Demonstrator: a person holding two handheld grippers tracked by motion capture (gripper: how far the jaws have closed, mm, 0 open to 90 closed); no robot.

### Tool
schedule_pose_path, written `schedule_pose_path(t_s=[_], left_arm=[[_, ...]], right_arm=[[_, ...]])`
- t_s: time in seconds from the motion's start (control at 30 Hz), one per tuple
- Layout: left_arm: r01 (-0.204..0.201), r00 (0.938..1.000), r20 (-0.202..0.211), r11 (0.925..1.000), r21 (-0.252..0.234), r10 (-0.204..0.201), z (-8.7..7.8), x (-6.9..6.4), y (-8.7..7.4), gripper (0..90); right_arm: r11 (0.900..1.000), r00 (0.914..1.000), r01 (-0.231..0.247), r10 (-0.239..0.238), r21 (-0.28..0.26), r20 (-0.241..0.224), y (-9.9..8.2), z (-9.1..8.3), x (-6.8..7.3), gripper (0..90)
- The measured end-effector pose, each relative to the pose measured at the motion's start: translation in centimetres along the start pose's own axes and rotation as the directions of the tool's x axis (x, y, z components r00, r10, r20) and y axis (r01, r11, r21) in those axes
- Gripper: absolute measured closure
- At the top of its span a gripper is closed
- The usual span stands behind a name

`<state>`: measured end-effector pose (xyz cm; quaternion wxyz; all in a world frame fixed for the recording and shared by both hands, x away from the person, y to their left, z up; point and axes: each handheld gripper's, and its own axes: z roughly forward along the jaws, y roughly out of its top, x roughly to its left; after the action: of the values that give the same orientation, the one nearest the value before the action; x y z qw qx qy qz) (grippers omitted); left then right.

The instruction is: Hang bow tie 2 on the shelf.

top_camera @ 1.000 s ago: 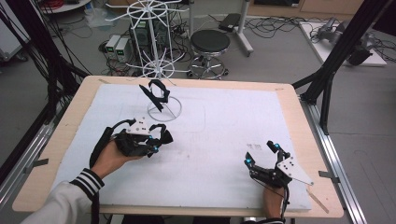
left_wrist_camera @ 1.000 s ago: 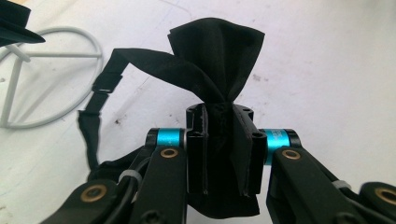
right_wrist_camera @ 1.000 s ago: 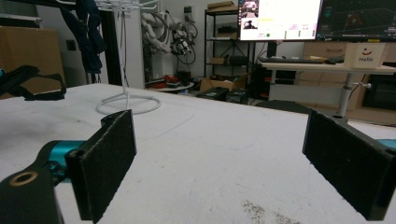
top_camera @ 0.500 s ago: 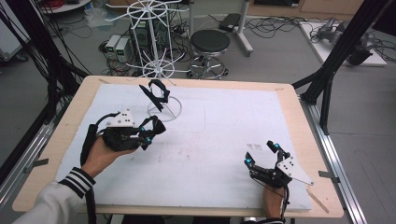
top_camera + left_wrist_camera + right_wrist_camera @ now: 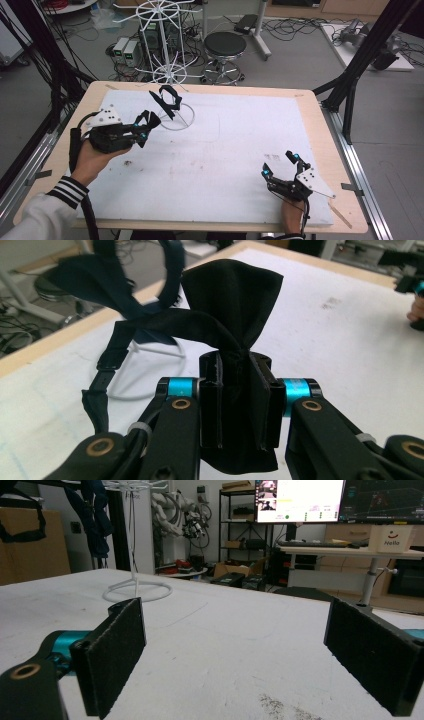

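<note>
Two claws are at the desk [image 5: 310, 105], one in each of the person's hands. The left claw [image 5: 149, 121] is raised over the left part of the white mat [image 5: 235, 150] and points toward the small white wire stand [image 5: 176, 117] at the rear left of the mat. Its jaws are clamped together on a fold of black cloth [image 5: 235, 315]; in the left gripper view the cloth is pinched between the two pads and fans out above them, with a short end hanging below. A dark strap [image 5: 107, 365] runs from the pinched cloth off to the left, and further dark straps lie blurred behind it. In the high view the cloth and straps sit at the wire stand, just beyond the left claw's tips. The right claw [image 5: 280, 165] rests low at the near right corner of the mat, well apart from the cloth. Its jaws stand wide apart with nothing between them; the right gripper view shows bare mat between the two pads [image 5: 117, 655].
</note>
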<state>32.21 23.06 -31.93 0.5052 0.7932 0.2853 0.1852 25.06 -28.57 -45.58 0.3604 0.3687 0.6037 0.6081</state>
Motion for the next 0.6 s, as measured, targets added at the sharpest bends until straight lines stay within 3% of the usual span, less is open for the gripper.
schedule_pose_path(t_s=[0.6], left_arm=[[0.061, 0.9964, -0.051, 0.9918, -0.112, -0.067, -1.7, 2.1, 1.1, 76.5]], right_arm=[[1.0, 1.0, 0.0, 0.0, 0.001, 0.0, 0.0, 0.0, 0.0, 9.1]])
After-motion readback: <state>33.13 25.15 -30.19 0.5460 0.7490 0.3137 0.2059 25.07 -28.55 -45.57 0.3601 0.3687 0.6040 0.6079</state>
